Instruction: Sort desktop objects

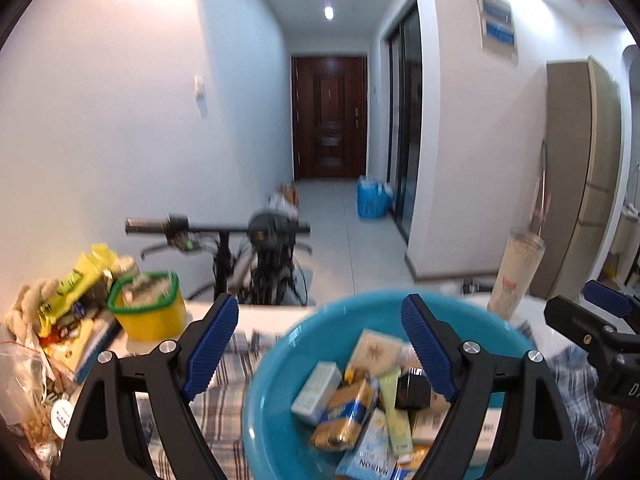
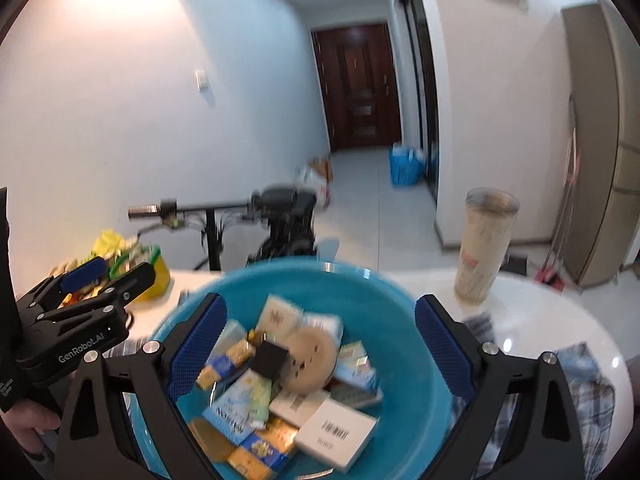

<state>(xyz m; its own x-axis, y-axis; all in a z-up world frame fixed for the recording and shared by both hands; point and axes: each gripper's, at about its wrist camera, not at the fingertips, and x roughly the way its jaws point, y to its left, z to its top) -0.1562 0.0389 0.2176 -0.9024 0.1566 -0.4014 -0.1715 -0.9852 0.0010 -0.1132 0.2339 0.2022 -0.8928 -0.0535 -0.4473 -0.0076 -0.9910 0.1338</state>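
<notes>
Seemingly idle, both tools hover over one blue basin (image 2: 192,308). From the right wrist view, the right gripper (image 2: 320,344) stands spread wide with nothing between its blue pads (image 2: 438,344), framing the basin's heap of small boxes and packets (image 2: 296,380): a white barcoded box (image 2: 338,434) at 6 o'clock, a black cube (image 2: 271,358) at the middle, and a round tan disc (image 2: 312,358) just beside it. Only this view shows a person's hand (image 2: 24,420) at 8 o'clock, gripping the handle of the left gripper (image 2: 108,272), which reaches in from 9 o'clock. From the left wrist view, the left gripper (image 1: 320,344) is likewise released and empty; the basin sits from its centre toward 4 o'clock, so its left pad (image 1: 210,346) hangs over a plaid cloth (image 1: 224,412) rather than the basin. Only this view shows the clutter at 8 o'clock: a plastic bag (image 1: 20,376), a blue-edged book (image 1: 96,344) and a beige stuffed toy (image 1: 24,308). The right gripper (image 1: 600,312) pokes in at 3 o'clock. Around both stand a yellow tub with a green rim (image 1: 156,316) at 9 o'clock, a tall patterned tumbler (image 2: 482,248) at 2 o'clock on the white tabletop (image 2: 540,320), and beyond the table edge a bicycle's handlebar (image 1: 216,228). Nothing blocks either gripper's way to the basin.
</notes>
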